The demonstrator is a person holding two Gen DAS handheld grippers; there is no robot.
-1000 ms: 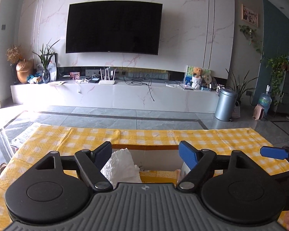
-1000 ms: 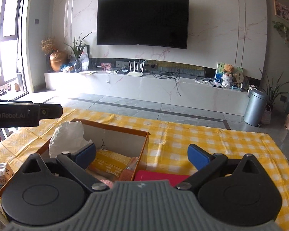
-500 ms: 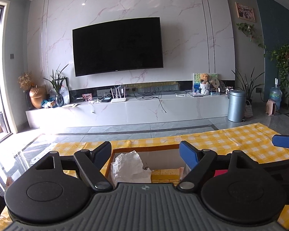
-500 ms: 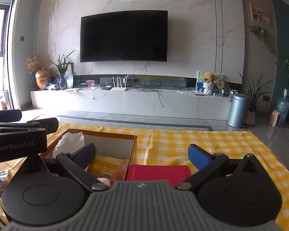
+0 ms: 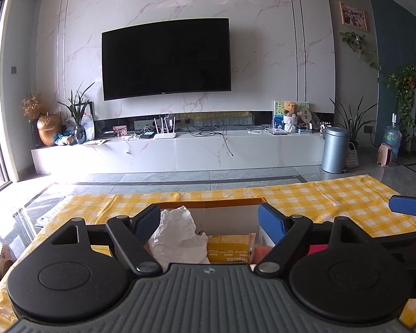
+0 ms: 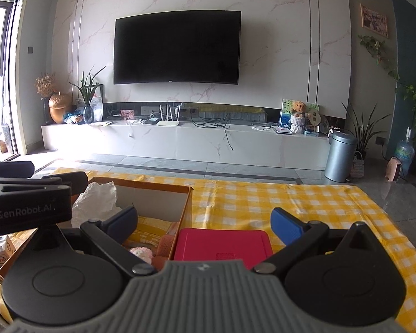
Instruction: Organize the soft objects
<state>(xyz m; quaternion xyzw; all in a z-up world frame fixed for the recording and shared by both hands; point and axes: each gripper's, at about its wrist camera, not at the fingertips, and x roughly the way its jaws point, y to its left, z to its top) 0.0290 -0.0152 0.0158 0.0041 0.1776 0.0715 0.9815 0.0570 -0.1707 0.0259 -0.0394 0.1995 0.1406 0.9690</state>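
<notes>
The cardboard box (image 6: 184,202) sits low and left of centre in the right wrist view, on the yellow checked cloth (image 6: 291,202), already gathering soft things: a crumpled white tissue (image 5: 174,236), a yellow packet (image 5: 228,248), a pink fluffy ball (image 6: 141,252). A red flat case (image 6: 223,244) lies just beside it, probably next. The left gripper (image 5: 209,222) and right gripper (image 6: 203,223) hang wide open and empty, apparently raised for an overview.

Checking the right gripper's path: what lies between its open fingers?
In the right wrist view, the right gripper frames a red lid on the checked cloth, beside the cardboard box.
</notes>
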